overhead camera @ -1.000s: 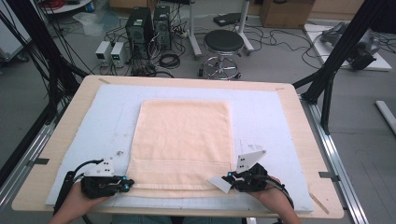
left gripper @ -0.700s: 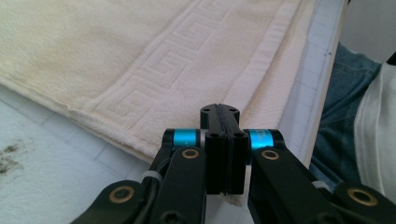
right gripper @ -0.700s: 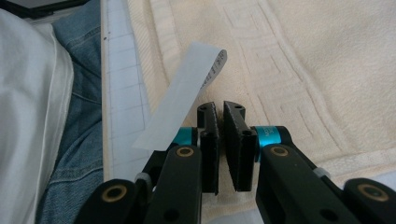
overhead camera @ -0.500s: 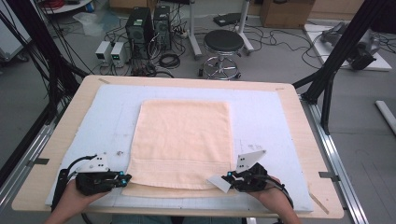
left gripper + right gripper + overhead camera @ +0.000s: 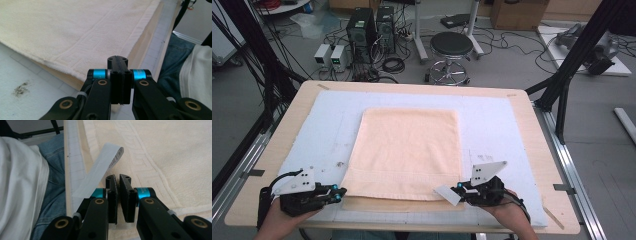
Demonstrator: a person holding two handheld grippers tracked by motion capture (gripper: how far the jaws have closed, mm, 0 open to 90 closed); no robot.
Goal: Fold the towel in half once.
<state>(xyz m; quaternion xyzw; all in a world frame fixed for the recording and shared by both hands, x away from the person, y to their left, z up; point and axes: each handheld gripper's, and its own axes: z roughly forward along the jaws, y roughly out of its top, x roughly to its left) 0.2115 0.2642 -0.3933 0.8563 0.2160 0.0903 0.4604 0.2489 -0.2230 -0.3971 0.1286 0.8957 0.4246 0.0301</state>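
Peach towel (image 5: 408, 152) flat, long axis running away from person, left hand-held gripper (image 5: 337, 192) and right hand-held gripper (image 5: 458, 189) closed empty.

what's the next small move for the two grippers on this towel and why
Probably lift both near corners a little and carry them toward the far edge to fold. The left gripper and right gripper look shut at the near edge of the peach towel, which lies flat on the table.
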